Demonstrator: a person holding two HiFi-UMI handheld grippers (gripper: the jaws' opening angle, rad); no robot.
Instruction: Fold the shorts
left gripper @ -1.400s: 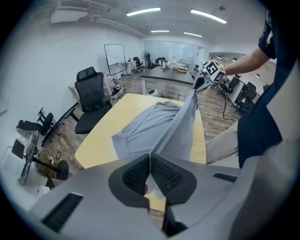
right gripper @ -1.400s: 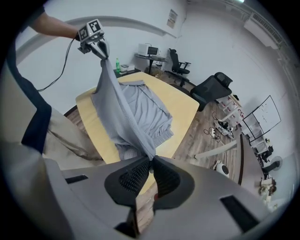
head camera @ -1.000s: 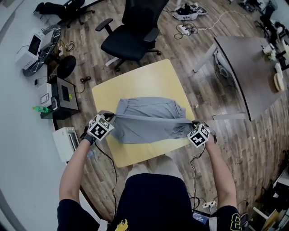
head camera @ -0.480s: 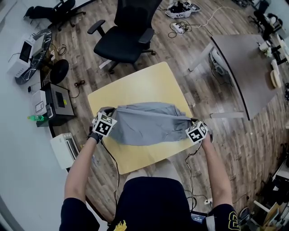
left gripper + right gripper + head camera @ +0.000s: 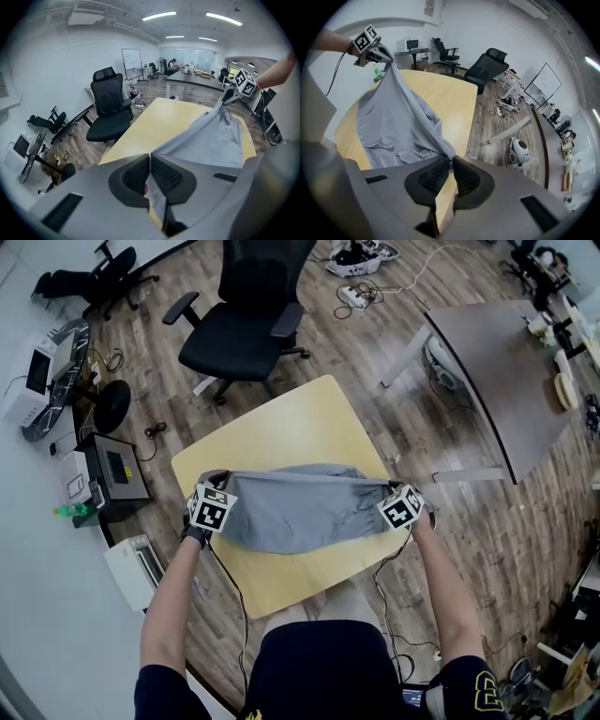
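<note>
Two sets of tongs grip one garment. The left tongs (image 5: 150,157) are closed almost fully, their ribbed pads pinching a corner of the grey shorts (image 5: 291,512), with fabric bunched in the narrow slit between them. The right tongs (image 5: 451,161) are closed the same way on the opposite corner, a gathered fold of cloth caught between their pads.

From the head view, the left tongs sit at the 9 o'clock end of the shorts and the right tongs at the 3 o'clock end. The held edge is pulled into a taut line between them. Beneath that line the cloth sags toward 6 o'clock, and its lower part rests in loose wrinkles on the yellow bench (image 5: 281,427). The shorts cover the half of the bench nearest the person, while the 12 o'clock half is bare wood. Both tongs point steeply down, and the person's bare forearms reach in from 6 o'clock.

Beyond the bench, a black office chair (image 5: 246,329) stands on the plank floor at 12 o'clock. A grey bench (image 5: 497,371) sits at 2 o'clock, well apart. A black box-shaped machine (image 5: 112,470) rests on the floor at 9 o'clock.
</note>
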